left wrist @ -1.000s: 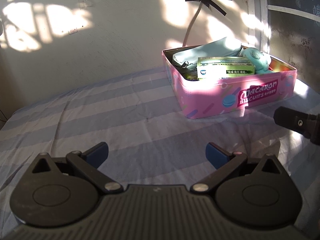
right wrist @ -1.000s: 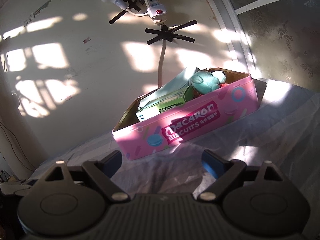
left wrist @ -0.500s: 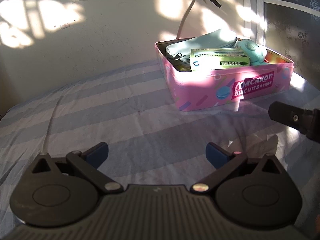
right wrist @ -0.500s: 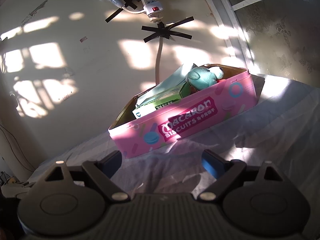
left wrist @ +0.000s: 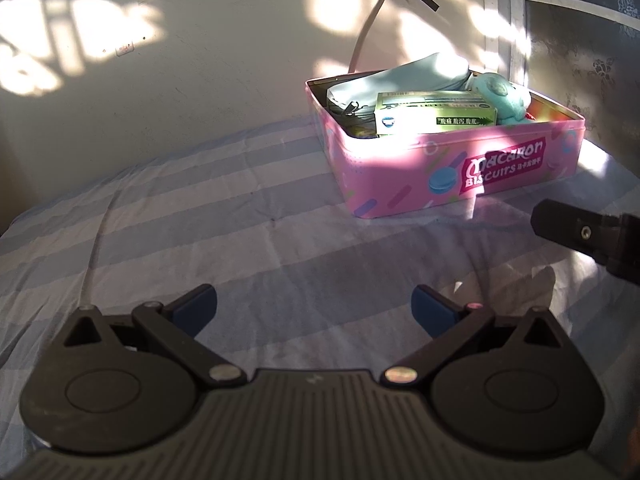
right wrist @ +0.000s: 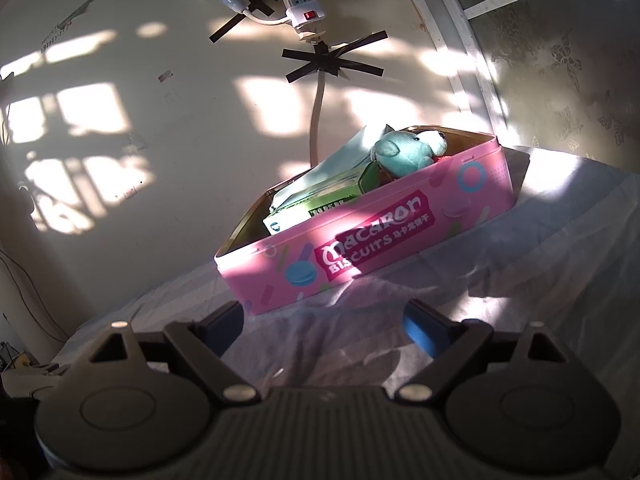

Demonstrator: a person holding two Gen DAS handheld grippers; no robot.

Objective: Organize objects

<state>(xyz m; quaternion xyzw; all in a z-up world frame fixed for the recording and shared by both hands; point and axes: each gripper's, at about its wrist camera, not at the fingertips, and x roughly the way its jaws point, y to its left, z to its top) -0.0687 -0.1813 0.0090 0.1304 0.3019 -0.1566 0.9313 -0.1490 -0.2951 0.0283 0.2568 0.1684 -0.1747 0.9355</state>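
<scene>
A pink "Macaron Biscuits" tin (left wrist: 460, 164) stands open on the striped bedsheet at the back right; it also shows in the right wrist view (right wrist: 360, 248). Inside lie a green and white carton (left wrist: 434, 114), a pale blue pouch (left wrist: 400, 80) and a teal plush toy (left wrist: 502, 94); the toy also shows in the right wrist view (right wrist: 408, 152). My left gripper (left wrist: 314, 310) is open and empty, low over the sheet, well short of the tin. My right gripper (right wrist: 324, 326) is open and empty just in front of the tin; one of its fingers (left wrist: 576, 232) shows in the left wrist view.
The striped blue sheet (left wrist: 180, 220) covers the surface up to a cream wall (left wrist: 200, 60). A power strip (right wrist: 300, 4) and its cable (right wrist: 318, 120) are taped to the wall above the tin. A patterned glass panel (right wrist: 560, 60) stands to the right.
Both grippers have shifted slightly; the tin sits a little higher and further left in the left wrist view. Both stay open and empty. The tin's contents have not moved.
</scene>
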